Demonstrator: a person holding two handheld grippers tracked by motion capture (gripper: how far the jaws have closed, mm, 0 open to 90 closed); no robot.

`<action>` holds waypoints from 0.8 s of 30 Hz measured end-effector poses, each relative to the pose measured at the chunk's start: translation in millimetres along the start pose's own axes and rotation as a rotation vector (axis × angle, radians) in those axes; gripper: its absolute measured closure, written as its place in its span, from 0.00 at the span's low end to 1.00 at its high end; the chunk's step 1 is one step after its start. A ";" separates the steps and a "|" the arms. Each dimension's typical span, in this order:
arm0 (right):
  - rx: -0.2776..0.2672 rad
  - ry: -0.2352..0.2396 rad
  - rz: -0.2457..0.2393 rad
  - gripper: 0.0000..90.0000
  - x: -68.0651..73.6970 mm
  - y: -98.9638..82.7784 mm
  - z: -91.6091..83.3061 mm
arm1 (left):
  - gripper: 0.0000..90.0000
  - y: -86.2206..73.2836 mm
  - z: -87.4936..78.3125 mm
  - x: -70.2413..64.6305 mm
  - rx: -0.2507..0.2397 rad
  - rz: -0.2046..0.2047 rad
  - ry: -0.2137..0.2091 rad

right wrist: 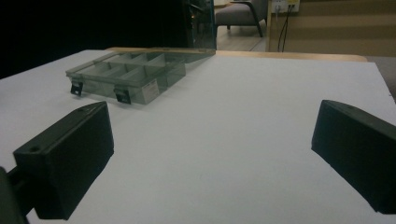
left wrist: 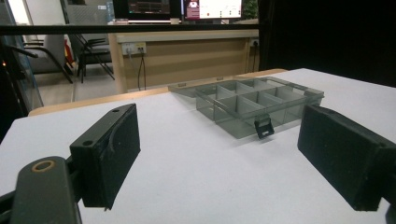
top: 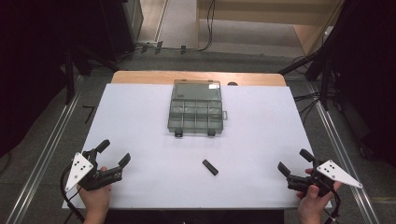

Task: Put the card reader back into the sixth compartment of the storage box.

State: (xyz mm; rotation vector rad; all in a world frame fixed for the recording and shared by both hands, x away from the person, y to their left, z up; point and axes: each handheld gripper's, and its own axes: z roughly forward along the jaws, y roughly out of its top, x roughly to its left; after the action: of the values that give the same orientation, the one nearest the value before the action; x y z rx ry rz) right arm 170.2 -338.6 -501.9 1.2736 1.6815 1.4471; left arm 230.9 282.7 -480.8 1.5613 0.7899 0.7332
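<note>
1. The left claw [top: 113,152] rested at the tabletop [top: 140,121] edge, left of and nearer the person than the organiser box [top: 195,116], jaws apart and empty, ready to reach.
2. The box lay open, smoky translucent, its divided compartments empty.
3. A small black piece [top: 210,167] lay just in front of the box.
4. The right claw [top: 294,161] waited right of the box, spread wide and empty.

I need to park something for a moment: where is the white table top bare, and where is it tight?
Bare: the wide strips left and right of the open compartment box, and the near area between left gripper and right gripper, except the small black piece. Tightest: between the box's latches and that piece.
</note>
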 end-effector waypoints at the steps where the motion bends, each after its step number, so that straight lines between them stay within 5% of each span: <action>1: 0.007 -0.005 -0.001 0.00 1.0 0.2 0.7 | 0.15 -0.1 0.0 0.0 0.001 0.000 0.000; 13: 0.060 0.054 -0.007 0.00 8.8 13.0 7.2 | 0.15 -0.8 -0.5 -1.3 0.002 0.000 -0.002; 18: 0.119 0.062 -0.062 0.00 17.6 24.6 13.6 | 0.15 -1.1 -0.7 -1.3 0.001 -0.002 -0.001; 24: 0.172 0.102 -0.068 0.00 21.6 31.5 19.0 | 0.15 -1.1 -0.5 -1.7 0.001 -0.001 -0.005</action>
State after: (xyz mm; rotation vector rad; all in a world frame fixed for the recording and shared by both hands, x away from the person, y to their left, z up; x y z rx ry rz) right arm 187.8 -312.4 -473.2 1.2373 1.9334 1.3729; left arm 229.4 281.6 -481.8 1.5627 0.7879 0.7277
